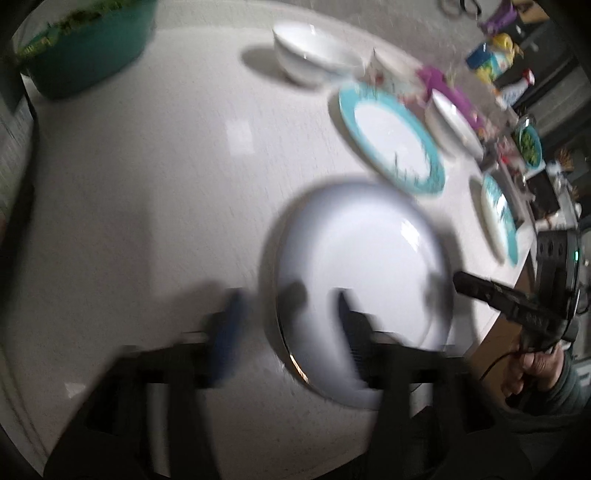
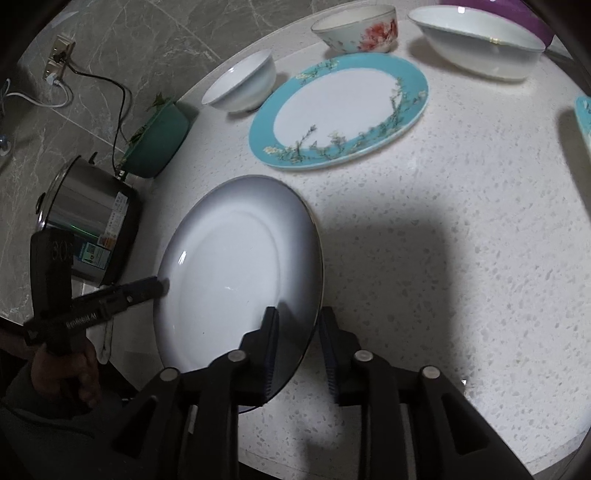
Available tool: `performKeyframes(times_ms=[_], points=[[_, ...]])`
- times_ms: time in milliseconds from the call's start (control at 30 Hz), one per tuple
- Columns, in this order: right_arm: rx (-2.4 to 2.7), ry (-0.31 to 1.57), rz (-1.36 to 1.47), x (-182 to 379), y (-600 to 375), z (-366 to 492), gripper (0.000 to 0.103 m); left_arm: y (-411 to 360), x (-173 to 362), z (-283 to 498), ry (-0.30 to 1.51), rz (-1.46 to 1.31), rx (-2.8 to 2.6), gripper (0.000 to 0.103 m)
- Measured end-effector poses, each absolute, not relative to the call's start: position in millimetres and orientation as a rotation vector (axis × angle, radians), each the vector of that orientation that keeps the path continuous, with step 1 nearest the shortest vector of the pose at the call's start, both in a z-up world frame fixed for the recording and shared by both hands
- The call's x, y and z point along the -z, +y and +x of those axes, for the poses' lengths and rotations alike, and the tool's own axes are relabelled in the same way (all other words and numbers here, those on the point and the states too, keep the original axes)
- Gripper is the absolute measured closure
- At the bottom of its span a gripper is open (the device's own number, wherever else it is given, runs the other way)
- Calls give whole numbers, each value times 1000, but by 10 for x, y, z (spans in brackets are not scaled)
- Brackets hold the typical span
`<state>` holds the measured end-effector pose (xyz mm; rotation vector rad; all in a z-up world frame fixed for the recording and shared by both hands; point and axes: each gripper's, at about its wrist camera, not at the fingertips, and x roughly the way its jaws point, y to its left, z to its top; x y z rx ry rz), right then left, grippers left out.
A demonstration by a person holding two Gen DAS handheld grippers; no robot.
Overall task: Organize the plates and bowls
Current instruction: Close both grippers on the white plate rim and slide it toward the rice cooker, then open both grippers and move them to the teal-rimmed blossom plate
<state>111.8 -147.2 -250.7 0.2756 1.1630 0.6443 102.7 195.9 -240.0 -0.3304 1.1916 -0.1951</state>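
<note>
Both wrist views close, facing inward; share white plate (image 1: 354,291).

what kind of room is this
Probably a home kitchen or dining area: a speckled round table set with plates and bowls, a steel rice cooker on the tiled floor, and cleaning bottles nearby.

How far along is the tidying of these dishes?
Barely begun: nothing is stacked yet. In hand: the right gripper has its fingers on either side of the white plate rim, not yet closed. The teal-rimmed plate, plain white bowl, flowered bowl and wide bowl sit scattered separately.
</note>
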Motion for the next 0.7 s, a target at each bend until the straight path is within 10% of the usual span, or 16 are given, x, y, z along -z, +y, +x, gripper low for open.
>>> performKeyframes(times_ms=[133,700], points=[[-605,1062,290,2132,-1649,1196,36,2072,1997,1357,1079,-361,236,9],[-540,949,560,1614,-2367,2183,18,1232,2308,2858,1239,-330,458,6]])
